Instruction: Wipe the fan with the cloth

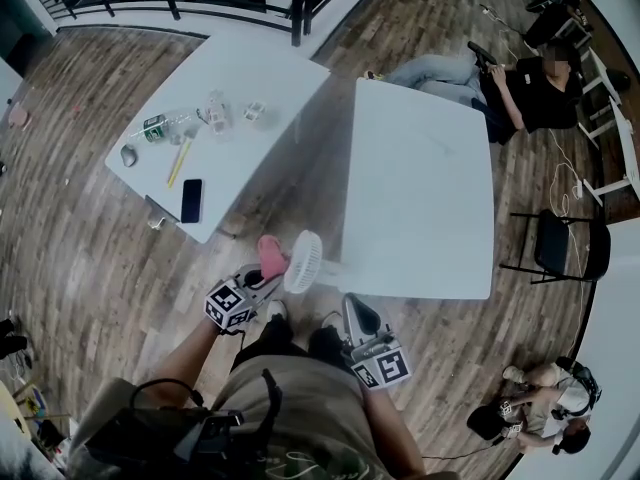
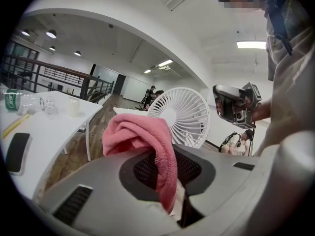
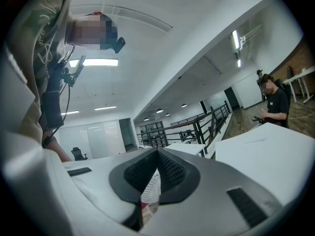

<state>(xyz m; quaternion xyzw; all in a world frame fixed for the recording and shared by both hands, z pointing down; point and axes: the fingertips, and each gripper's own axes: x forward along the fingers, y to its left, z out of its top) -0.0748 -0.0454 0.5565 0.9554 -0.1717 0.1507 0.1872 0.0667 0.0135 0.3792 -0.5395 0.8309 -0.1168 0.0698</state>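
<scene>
The fan (image 1: 303, 261) is a small white plastic one, a round grille of thin radial ribs around a plain hub (image 2: 179, 116). It stands at the near corner of a smooth white counter (image 1: 420, 198).

Just left of the fan, the left gripper (image 1: 262, 278) is clamped on the cloth (image 1: 270, 256). The cloth is soft pink terry bunched into thick folds. One fold is pinched between the dark mesh-textured pads, and the rest mounds up in front of the grille (image 2: 140, 136). Whether the cloth touches the ribs cannot be told.

To the right of the fan and clear of it, the right gripper (image 1: 353, 306) points level with its jaws closed together on nothing. Only a sliver of the white grille shows through the slit between its pads (image 3: 152, 181).

Well to the left of the fan stands a second white counter (image 1: 250, 78). It carries these things:
- A clear plastic bottle (image 1: 160, 126) with a green label, lying on its side.
- A clear glass (image 1: 217, 116), whose contents cannot be made out.
- A yellow pencil (image 1: 178, 163).
- A flat black phone (image 1: 191, 200) near the edge.

The floor is wood plank.
</scene>
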